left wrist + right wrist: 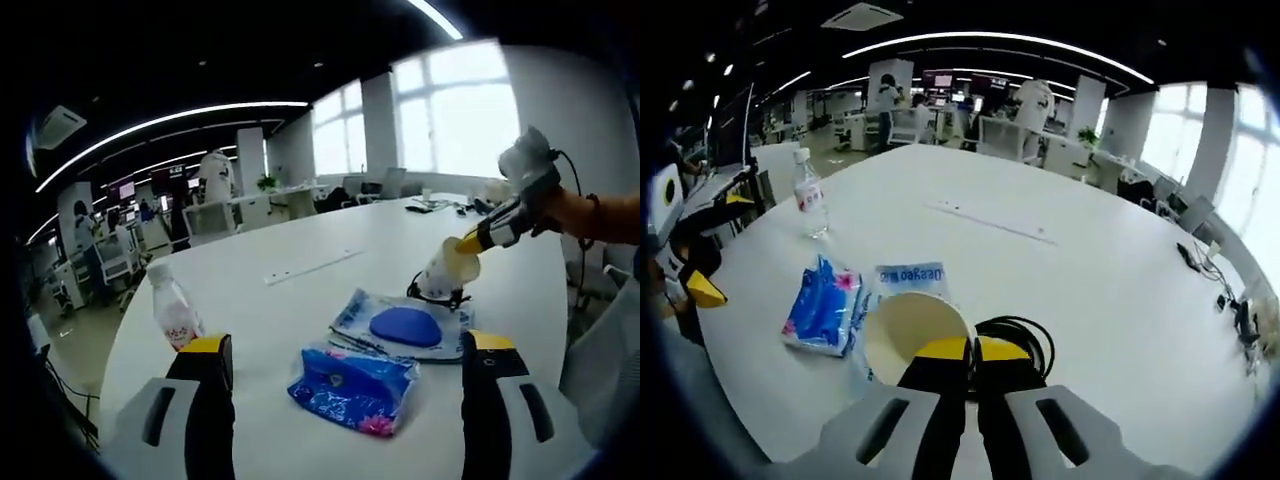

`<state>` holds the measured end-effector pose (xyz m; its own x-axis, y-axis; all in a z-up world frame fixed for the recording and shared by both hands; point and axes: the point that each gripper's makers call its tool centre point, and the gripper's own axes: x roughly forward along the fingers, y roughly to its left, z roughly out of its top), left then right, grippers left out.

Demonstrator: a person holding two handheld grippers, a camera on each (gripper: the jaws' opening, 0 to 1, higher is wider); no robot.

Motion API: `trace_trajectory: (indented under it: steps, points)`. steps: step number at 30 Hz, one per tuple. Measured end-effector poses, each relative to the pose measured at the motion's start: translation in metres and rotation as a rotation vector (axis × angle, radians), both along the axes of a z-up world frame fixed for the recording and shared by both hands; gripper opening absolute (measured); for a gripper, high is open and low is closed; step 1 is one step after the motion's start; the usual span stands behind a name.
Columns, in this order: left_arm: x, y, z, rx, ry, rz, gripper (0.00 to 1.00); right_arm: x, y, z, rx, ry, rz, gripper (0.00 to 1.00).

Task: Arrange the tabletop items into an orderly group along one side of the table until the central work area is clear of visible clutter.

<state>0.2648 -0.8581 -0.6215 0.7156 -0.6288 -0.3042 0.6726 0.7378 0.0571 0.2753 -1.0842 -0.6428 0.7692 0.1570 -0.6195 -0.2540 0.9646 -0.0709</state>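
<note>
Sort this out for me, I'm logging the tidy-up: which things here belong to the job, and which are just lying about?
Job:
- paper cup, right claw shut on its rim
- blue tissue pack
- wet-wipes pack
- water bottle
- black cable
- left claw, open

Lying about:
- ruler-like strip mid-table
- far-edge items
- background desks and chairs

Office background: desks with monitors [940,80], large bright windows [455,110], curved ceiling light strips [990,40].

— Where do things sit on the counter [330,250]?
— The tissue pack [352,388] lies nearest, the pouch [403,326] just behind it, the cup [449,270] and cable [1025,338] beyond that.
— And the bottle [174,315]?
— Apart, off to the left.
</note>
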Motion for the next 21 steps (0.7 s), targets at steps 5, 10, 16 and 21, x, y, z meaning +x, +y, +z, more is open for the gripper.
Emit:
trace_trajectory:
  steps: [5,10,16,21]
  points:
    - [-0.006,-0.008,0.005,0.001,-0.042,-0.052,0.89,-0.006,0.018,0.012,0.045,0.03,0.049,0.0]
    - [-0.014,-0.018,0.009,0.005,-0.078,-0.098,0.87,-0.016,0.04,0.022,0.13,0.079,0.092,0.0]
    - [-0.022,-0.027,0.01,0.031,-0.108,-0.15,0.81,-0.024,0.06,0.037,0.198,0.09,0.13,0.0]
    - [-0.029,-0.034,0.015,0.019,-0.126,-0.184,0.8,-0.032,0.074,0.043,0.248,0.118,0.154,0.0]
